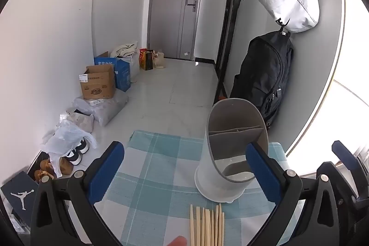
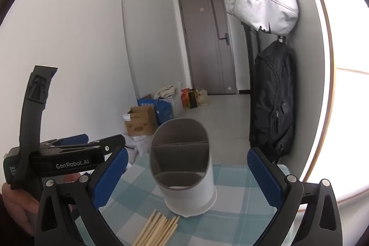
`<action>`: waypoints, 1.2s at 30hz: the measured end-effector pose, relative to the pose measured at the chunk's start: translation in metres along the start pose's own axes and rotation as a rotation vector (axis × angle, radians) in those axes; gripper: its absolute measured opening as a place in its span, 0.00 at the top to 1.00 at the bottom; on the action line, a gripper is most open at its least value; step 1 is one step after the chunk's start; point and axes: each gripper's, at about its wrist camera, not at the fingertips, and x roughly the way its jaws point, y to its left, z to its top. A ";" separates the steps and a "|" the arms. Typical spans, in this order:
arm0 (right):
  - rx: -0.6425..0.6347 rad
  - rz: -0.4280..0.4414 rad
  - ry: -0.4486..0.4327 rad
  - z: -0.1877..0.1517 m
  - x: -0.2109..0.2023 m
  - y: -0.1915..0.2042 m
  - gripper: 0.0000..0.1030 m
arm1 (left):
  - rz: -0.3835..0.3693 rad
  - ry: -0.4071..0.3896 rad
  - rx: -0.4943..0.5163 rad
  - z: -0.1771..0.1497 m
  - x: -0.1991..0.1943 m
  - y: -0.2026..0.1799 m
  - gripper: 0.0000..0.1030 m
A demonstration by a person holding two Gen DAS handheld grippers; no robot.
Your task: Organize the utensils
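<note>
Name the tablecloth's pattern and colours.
Teal, pale-blue and white checked tablecloth; clearest in the left wrist view.

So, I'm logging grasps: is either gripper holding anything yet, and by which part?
Nothing is held. The left gripper and right gripper are both open and empty; the chopsticks lie untouched on the table.

"GenRobot.AI" stands in white letters on the black body of the left gripper, left of the utensil holder. A white Jumpman logo marks the dark shoe box on the floor, far left of the holder. The blue carton and brown cardboard box beyond carry printing too blurred to read.
</note>
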 end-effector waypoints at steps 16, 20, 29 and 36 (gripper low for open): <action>0.018 -0.002 -0.002 -0.001 0.001 -0.002 0.00 | -0.018 -0.015 -0.014 -0.002 -0.002 0.004 0.01; 0.016 -0.002 -0.005 -0.001 -0.001 -0.001 0.00 | -0.011 -0.016 -0.014 -0.004 -0.002 0.006 0.01; 0.007 -0.001 -0.020 -0.002 -0.003 0.002 0.00 | -0.016 -0.005 -0.006 -0.007 0.001 0.001 0.01; 0.025 0.000 -0.026 -0.002 -0.004 0.000 0.00 | -0.008 -0.021 0.009 -0.008 0.000 0.000 0.01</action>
